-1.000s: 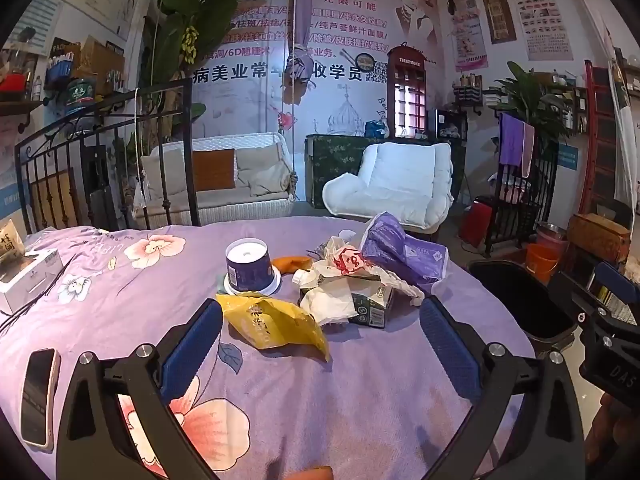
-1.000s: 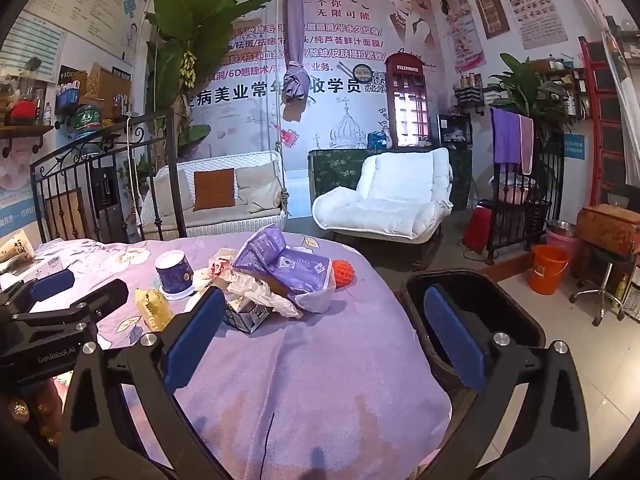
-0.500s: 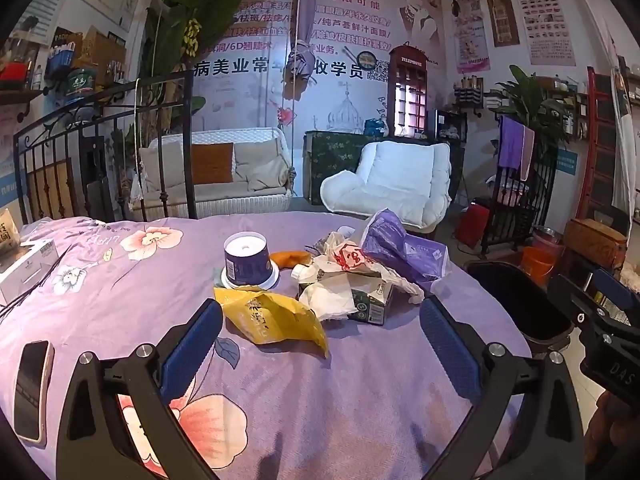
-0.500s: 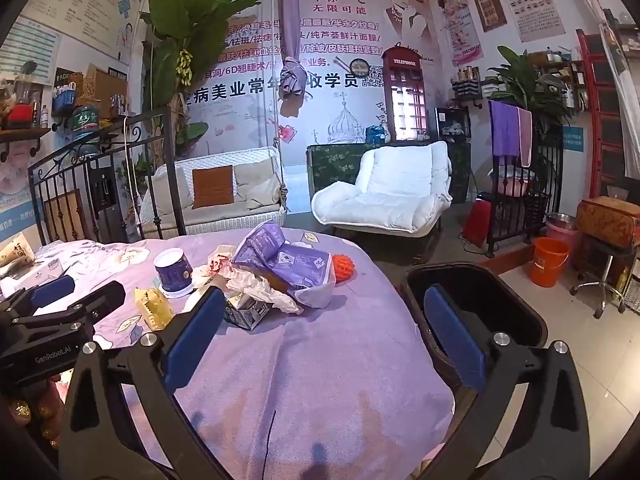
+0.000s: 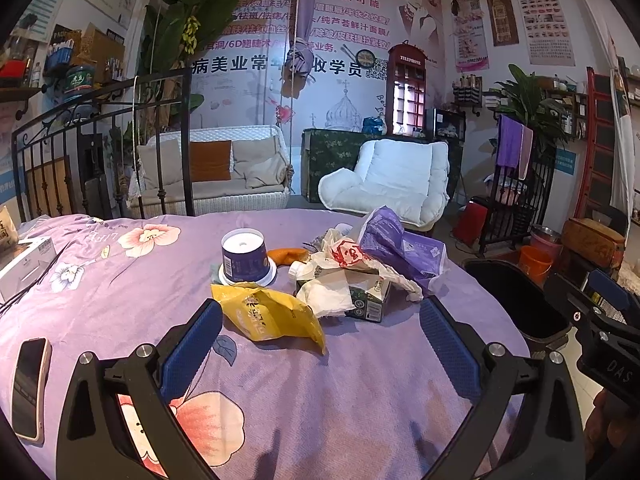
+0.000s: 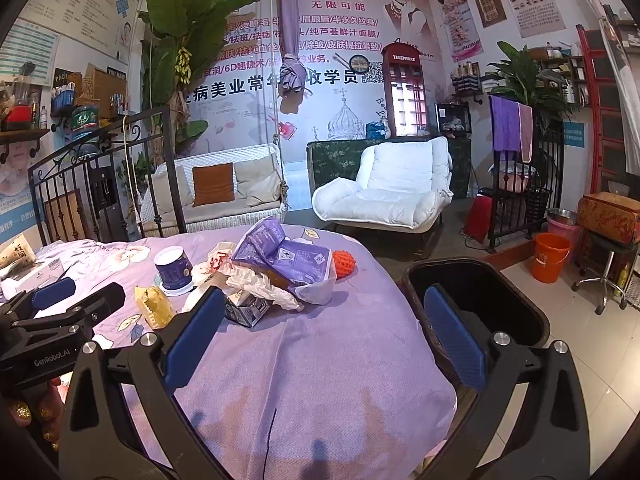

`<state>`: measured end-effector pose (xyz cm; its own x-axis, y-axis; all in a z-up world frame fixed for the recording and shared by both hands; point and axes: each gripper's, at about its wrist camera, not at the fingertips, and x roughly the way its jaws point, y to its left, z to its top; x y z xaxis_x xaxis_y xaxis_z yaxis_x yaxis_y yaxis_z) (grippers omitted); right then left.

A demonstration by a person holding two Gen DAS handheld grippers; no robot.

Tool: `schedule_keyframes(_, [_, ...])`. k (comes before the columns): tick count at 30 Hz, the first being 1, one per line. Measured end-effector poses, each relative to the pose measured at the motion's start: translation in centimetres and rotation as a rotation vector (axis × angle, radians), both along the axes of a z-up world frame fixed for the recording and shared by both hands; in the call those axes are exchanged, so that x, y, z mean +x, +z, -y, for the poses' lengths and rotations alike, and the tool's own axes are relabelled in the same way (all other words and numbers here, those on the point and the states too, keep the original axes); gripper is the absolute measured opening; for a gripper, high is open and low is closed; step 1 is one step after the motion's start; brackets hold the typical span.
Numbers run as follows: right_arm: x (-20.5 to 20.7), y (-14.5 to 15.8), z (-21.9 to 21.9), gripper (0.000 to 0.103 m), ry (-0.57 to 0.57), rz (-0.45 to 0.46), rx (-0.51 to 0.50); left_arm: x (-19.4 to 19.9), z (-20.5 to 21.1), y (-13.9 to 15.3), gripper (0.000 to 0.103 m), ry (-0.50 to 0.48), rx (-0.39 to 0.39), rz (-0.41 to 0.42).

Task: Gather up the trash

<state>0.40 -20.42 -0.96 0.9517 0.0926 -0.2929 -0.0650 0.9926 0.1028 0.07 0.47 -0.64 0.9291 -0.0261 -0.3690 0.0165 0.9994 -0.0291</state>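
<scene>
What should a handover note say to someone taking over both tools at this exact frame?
Left tool: open, empty, over the cloth facing the yellow wrapper.
Right tool: open, empty, between the table edge and the black bin.
Trash pile mid-table: purple bag, tissues, small carton, disc tub.
Done: nothing visibly binned.
Left: pick up every piece and drop it in the bin. The phone likely stays.

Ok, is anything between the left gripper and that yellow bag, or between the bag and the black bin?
Nothing visible blocks the open left gripper from the yellow bag. Toward the black bin off the table's right edge, the small carton and crumpled wrappers lie beside the bag.
</scene>
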Motion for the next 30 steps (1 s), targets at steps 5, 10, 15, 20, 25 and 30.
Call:
schedule_keyframes(5, [0.08, -0.02, -0.08, 0.099, 0.002, -0.002, -0.005, 0.02, -0.01, -0.11, 0.098, -0.004, 0.001, -0.005])
schedule_keyframes(10, [0.05, 0.05, -0.15, 0.099, 0.003, -0.003, -0.005, 0.01, -0.02, -0.16, 0.098, -0.007, 0.003, -0.007])
schedule_keyframes(15, [0.14, 0.02, -0.25, 0.099, 0.003, -0.002, -0.008, -0.07, -0.04, -0.19, 0.098, -0.009, 0.005, -0.006])
schedule_keyframes(20, [0.15, -0.34, -0.38, 0.099, 0.006, -0.005, -0.008, -0.12, -0.03, -0.21, 0.098, -0.008, 0.005, -0.010])
schedule_keyframes(25, [0.14, -0.31, -0.38, 0.099, 0.005, -0.004, -0.007, -0.11, -0.04, -0.24, 0.098, -0.008, 0.006, -0.011])
schedule_keyframes(30, [0.16, -0.35, -0.41, 0.099, 0.005, -0.004, -0.007, -0.10, -0.09, -0.36, 0.098, -0.009, 0.008, -0.014])
